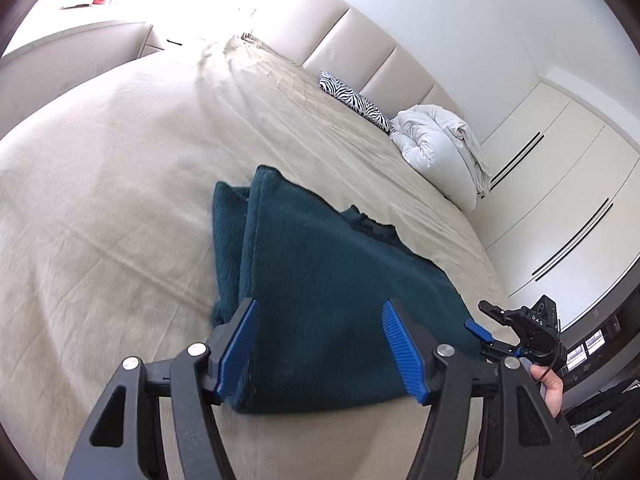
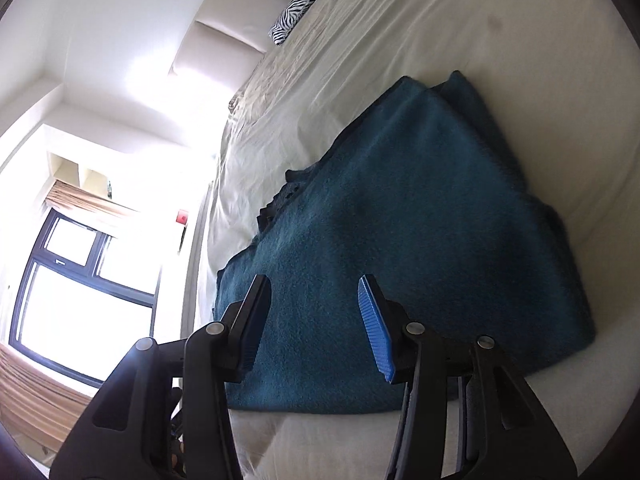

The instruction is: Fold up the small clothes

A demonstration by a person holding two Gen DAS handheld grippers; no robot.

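Lying flat on the bed point(image 1: 100, 168) was one dark teal sweater point(image 1: 328, 280), folded into a thick pad with more than one layer showing at its edges. It sat near the edge of the bed that was closest to both cameras.

The left gripper point(image 1: 318, 350) hung just over the near edge of the sweater. Its two blue pads were spread wide apart, and nothing was pinched between them. In the left view, the sweater's long side ran away from the gripper, toward the head of the bed and a bit to the left. A fold stuck up there like a point.

The right gripper point(image 2: 316, 326) was spread open too, with nothing in it. It also hung over the near part of the sweater point(image 2: 400, 240). In the left view, the right gripper point(image 1: 486, 322) showed just past the sweater's right corner, held by one hand point(image 1: 554, 386).

Farther back, the tan sheet had many wrinkles. At the far end lay one zebra pillow point(image 1: 356, 100) and one white blanket point(image 1: 440, 148), rolled up, touching each other. Behind them stood the padded headboard point(image 1: 360, 40). A white closet point(image 1: 560, 184) with two pairs of dark handles stood to the right.
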